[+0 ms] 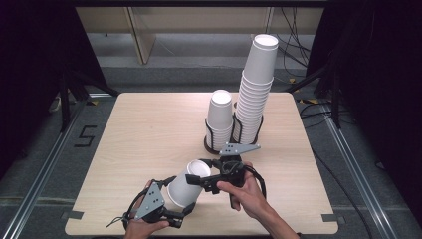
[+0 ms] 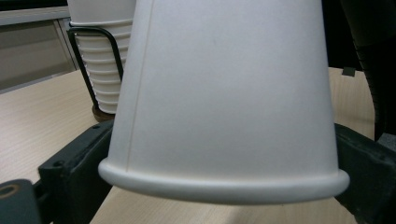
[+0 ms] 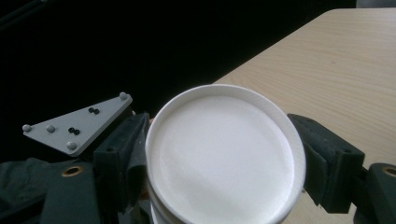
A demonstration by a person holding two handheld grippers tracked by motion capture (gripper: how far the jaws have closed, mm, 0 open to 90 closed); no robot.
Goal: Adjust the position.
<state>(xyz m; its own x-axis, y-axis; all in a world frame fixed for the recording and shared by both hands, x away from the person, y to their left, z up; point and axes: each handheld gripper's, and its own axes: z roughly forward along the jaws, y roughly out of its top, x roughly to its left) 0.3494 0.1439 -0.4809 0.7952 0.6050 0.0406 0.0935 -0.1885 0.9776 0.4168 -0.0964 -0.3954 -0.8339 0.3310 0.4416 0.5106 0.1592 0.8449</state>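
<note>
High view: a white paper cup (image 1: 186,190) lies tilted above the near edge of the table (image 1: 144,134), held between the left gripper (image 1: 186,209) at its wide end and the right gripper (image 1: 196,180) at its narrow end, with two racked cup stacks (image 1: 254,94) far right. Left gripper view: the jaws flank the cup (image 2: 224,102) just above its rolled rim, touching both sides. Right gripper view: the jaws clamp the cup's (image 3: 224,158) closed base from both sides.
</note>
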